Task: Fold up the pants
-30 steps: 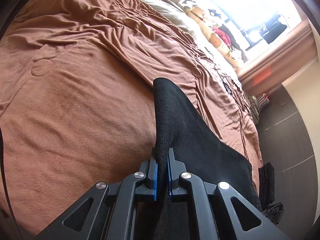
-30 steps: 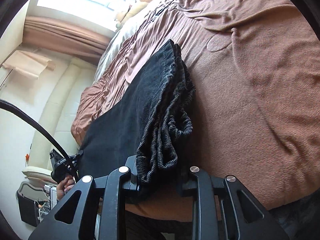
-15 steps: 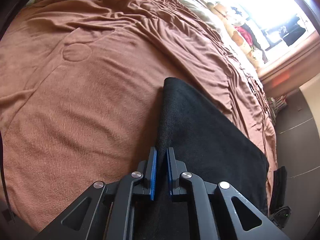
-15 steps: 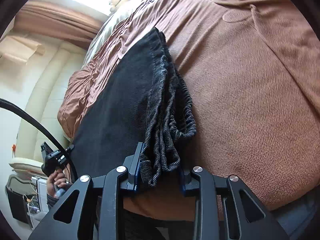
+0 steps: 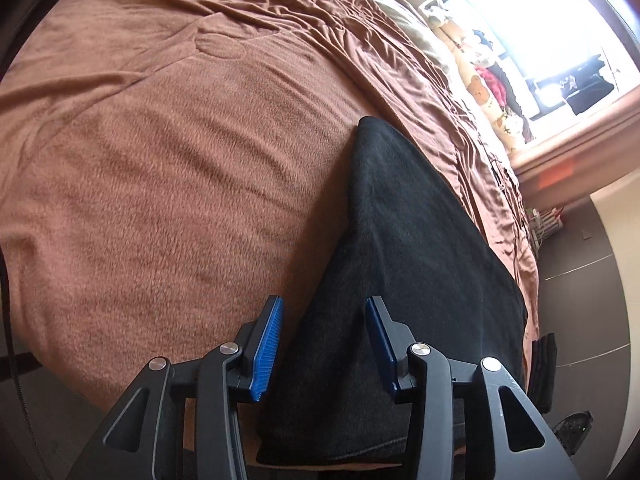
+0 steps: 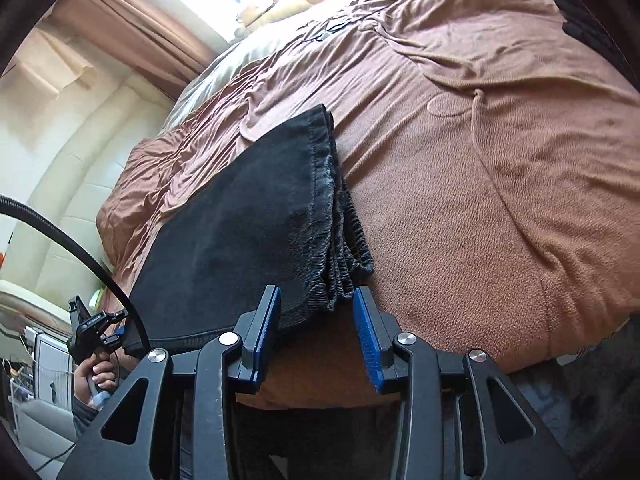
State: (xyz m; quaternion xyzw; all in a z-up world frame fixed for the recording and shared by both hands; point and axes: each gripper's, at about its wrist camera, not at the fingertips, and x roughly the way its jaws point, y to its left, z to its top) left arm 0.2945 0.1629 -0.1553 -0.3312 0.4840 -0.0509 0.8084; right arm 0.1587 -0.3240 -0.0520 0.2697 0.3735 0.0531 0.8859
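Black pants (image 5: 404, 264), folded into a flat stack, are lying on the brown bedspread (image 5: 168, 184) near the bed's front edge, ribbed waistband (image 6: 346, 236) toward the right side. L gripper (image 5: 324, 336) is hovering over the fold edge, jaws having just been opening; blue pads (image 5: 266, 344) are standing apart, cloth between but not pinched. R gripper (image 6: 316, 332) is sitting at the waistband corner, jaws likewise having just been opening, pads clear of fabric. A hand (image 6: 94, 376) is gripping the other tool's handle at lower left.
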